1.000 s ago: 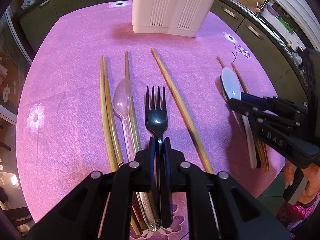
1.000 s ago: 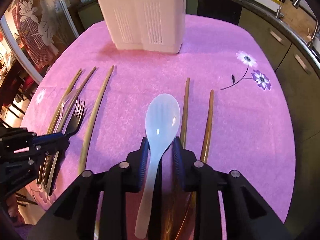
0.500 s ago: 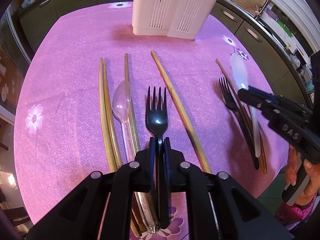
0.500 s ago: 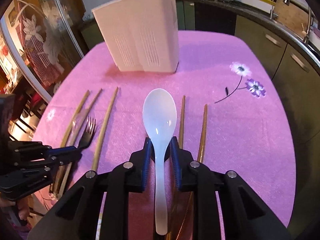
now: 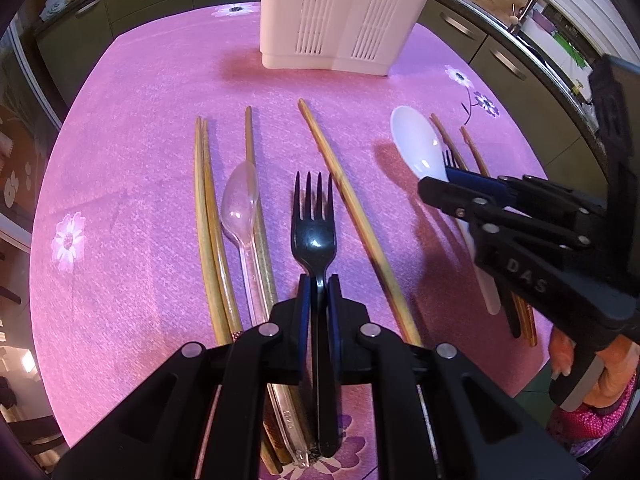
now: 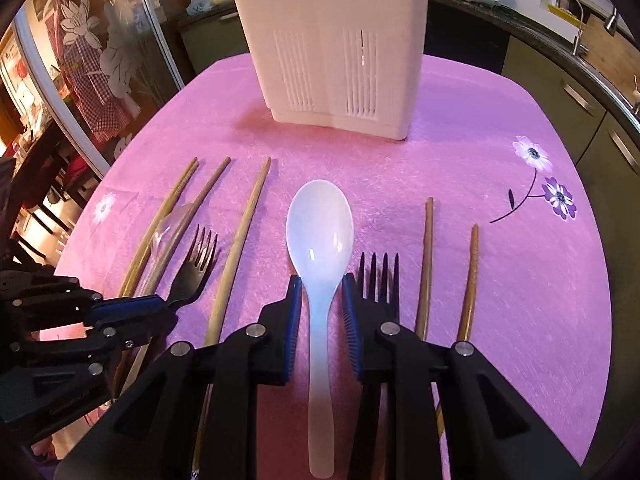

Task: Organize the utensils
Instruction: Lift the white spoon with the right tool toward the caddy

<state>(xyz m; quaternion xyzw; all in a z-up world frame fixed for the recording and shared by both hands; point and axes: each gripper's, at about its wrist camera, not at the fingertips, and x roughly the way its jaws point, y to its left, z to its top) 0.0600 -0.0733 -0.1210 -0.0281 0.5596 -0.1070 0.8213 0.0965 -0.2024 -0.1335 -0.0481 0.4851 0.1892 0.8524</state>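
White holder (image 5: 340,12) stands at the far side of the pink bench (image 5: 140,120); all utensils lie on its near side, handles toward the cameras. In front of the holder's left corner and further left: 3 sticks (image 5: 200,200) w/ a clear spoon (image 5: 240,208) among them. In front of the holder's middle: black fork (image 5: 314,236), its handle clenched between the jaws of the L gripper (image 5: 318,280). Just right of it, one stick (image 5: 352,208) lying aslant. In front of the holder's right part: white spoon (image 6: 320,220), the R gripper (image 6: 320,280) jaws grasping its neck, bowl pointing to the holder, approx. clear of the bench w/ a shadow under it. Right of that a 2nd fork (image 6: 378,276), then 2 sticks (image 6: 426,260), past the holder's right corner.
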